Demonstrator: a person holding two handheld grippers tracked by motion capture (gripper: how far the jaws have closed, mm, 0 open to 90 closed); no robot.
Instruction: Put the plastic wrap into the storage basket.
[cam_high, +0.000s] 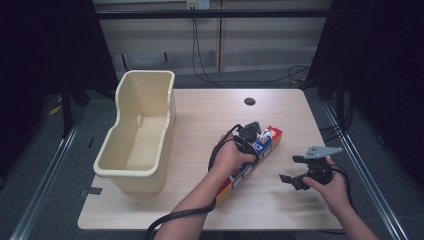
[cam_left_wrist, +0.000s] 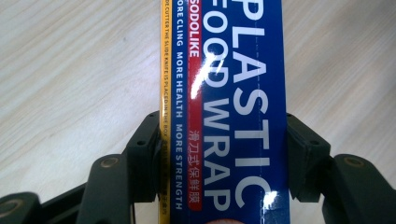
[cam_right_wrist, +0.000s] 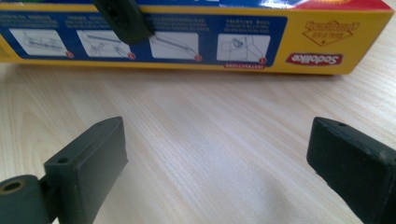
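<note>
Left gripper (cam_high: 252, 131): black body, thick black cable trailing off its rear. Jaws are matt black blocks with small screw holes and brass-coloured pivot pins behind them. Right gripper (cam_high: 295, 170): same black build, grey three-cornered plate mounted on top. Both forearms bare, no sleeves.

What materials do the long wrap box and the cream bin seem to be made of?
The wrap box: probably glossy printed cardboard, since it has sharp folded edges and light glares on its blue face. The cream bin: likely moulded plastic, smooth, one colour, with rounded corners and a rolled rim.
</note>
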